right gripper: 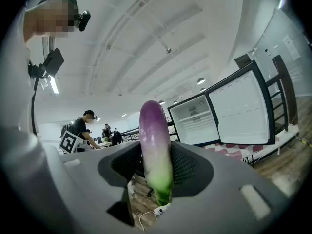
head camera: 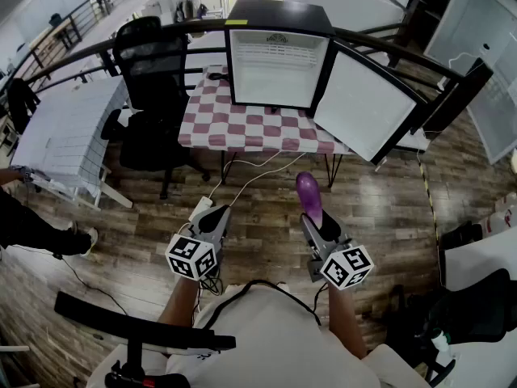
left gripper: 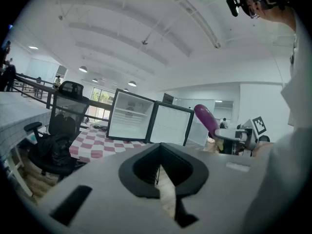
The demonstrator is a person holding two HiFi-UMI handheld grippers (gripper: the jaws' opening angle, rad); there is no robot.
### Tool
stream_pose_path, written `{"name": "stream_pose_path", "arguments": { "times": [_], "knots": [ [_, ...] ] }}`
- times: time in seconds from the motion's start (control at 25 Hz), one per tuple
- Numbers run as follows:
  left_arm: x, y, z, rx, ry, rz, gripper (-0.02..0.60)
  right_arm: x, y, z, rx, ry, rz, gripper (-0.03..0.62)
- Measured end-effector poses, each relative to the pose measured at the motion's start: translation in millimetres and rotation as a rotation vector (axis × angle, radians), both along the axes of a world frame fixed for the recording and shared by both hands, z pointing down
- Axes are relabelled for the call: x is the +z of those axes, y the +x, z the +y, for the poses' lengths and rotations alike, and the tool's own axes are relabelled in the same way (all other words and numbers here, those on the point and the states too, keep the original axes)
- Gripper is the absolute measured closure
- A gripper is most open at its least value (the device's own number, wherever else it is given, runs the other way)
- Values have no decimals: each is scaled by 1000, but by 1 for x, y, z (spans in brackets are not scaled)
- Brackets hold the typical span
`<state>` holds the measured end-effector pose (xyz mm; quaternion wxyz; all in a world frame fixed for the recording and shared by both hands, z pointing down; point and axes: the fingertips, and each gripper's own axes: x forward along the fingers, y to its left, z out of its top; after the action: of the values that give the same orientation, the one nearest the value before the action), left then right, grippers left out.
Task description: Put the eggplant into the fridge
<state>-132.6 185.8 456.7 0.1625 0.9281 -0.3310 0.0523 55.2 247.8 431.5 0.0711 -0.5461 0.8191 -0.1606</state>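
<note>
Right gripper (head camera: 317, 217) fingers clamp the eggplant (head camera: 307, 191); open fridge (head camera: 279, 16) at 12 o'clock; left gripper (head camera: 216, 213) fingers together.

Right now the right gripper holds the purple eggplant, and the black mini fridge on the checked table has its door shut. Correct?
No: the white-lined door of the black mini fridge stands open, as the head view shows. The right gripper does hold the purple eggplant.

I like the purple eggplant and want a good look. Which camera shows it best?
The right gripper view: the eggplant stands big in the middle, gripped in the right gripper, purple fading to green. The head view shows it small from above; the left gripper view shows it small, off to the right.
</note>
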Motion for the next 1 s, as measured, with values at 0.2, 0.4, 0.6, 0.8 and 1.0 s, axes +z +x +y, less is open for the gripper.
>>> {"name": "stream_pose_path", "arguments": {
  "times": [0.2,0.4,0.6,0.8,1.0],
  "knots": [
    [-3,6,-1,7,4,0,577,-2,9,3,13,-1,5,402],
    [-7,10,-2,14,17,2,577,1,12,5,20,-3,3,402],
    [-7,7,0,11,9,6,577,2,8,9,13,-10,-4,401],
    [-3,7,9,9,-3,-3,577,1,14,18,22,-1,-52,399],
    [-1,6,14,3,-2,-10,577,8,16,23,19,-16,-54,399]
  ]
}}
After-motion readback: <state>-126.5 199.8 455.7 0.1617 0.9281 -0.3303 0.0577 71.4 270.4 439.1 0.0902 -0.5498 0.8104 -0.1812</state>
